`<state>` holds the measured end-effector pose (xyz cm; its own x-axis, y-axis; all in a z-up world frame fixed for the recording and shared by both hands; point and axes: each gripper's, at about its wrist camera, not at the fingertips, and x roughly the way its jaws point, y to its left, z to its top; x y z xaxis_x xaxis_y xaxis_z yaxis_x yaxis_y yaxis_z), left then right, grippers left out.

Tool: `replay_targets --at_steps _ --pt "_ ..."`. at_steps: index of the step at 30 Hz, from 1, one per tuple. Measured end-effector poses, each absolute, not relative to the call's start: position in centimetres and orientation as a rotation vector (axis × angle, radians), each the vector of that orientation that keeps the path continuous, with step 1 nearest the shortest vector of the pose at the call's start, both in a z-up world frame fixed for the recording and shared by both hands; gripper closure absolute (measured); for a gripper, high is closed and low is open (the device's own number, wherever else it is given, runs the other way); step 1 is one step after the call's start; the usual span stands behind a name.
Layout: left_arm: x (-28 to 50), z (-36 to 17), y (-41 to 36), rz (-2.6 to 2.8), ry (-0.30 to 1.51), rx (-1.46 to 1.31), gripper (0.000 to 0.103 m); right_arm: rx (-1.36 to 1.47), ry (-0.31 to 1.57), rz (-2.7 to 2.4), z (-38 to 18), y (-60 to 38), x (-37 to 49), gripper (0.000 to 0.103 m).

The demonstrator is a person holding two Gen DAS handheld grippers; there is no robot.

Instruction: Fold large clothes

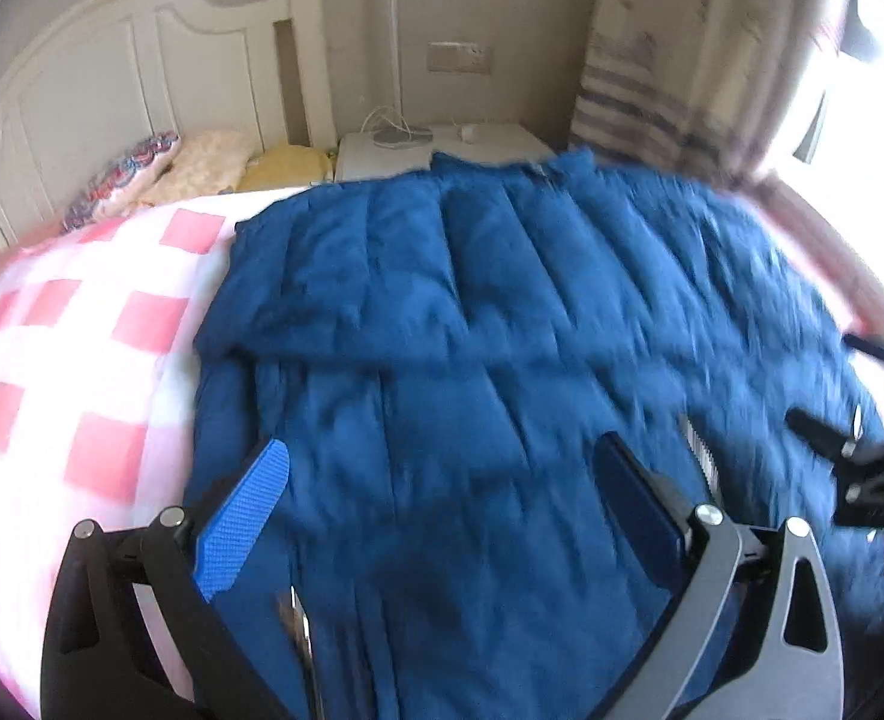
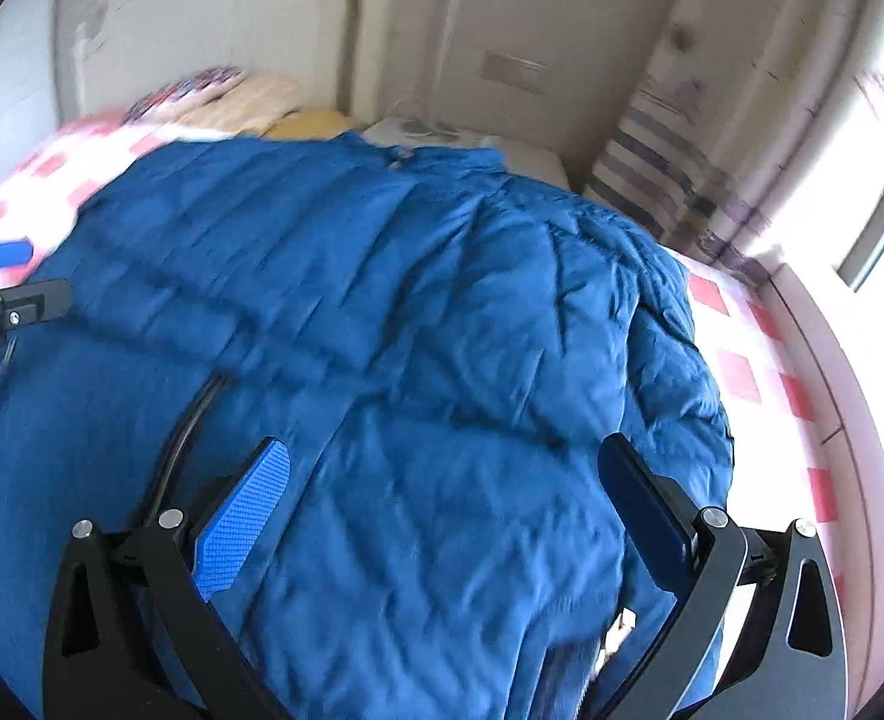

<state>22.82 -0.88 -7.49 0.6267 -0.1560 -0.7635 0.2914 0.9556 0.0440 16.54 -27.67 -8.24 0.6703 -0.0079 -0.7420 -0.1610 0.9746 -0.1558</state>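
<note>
Blue quilted down coat [image 1: 472,312] spread across the checked bedspread [image 1: 82,324]. Our left gripper [image 1: 442,492] and right gripper [image 2: 448,492] both gape wide, holding nothing. Risk as we judge it: slick, puffy fabric slipping from a shallow pinch, springing any fold open.

Left tool [image 1: 442,498] and right tool [image 2: 442,498] both spread wide.

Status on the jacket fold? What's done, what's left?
Done: the blue jacket lies spread on the checked bedcover, and one part appears folded across the body, leaving a ridge.
In hand: nothing. The left gripper and right gripper hang over the jacket with jaws open and empty.
Left: the right side still bulges unfolded, and the jacket is at full length, so most folds probably remain.
</note>
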Motion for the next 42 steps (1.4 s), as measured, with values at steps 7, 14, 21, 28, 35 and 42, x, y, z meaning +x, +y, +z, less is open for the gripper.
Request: replay_targets --at_steps 7,14,21,28,35,42 --pt "21.5 -11.4 -1.6 -0.238 0.929 0.191 0.002 -0.144 0.928 0.15 -11.1 -28.4 16.1 0.004" --pt "20.8 -10.9 -0.9 -0.173 0.935 0.202 0.002 -0.161 0.935 0.14 -10.6 -28.2 15.6 0.004" --pt "16.2 -11.3 -0.7 -0.206 0.905 0.275 0.002 -0.253 0.935 0.298 -11.2 -27.9 10.7 0.004" --pt "16.9 -11.7 -0.2 -0.212 0.91 0.194 0.002 -0.199 0.929 0.304 -11.4 -28.3 10.9 0.004" --pt "16.8 -11.7 0.0 -0.215 0.91 0.187 0.002 -0.189 0.928 0.307 -11.4 -28.6 11.0 0.004" --pt "15.2 -10.5 0.5 -0.197 0.914 0.142 0.002 -0.21 0.906 0.254 -10.4 -28.6 9.7 0.004"
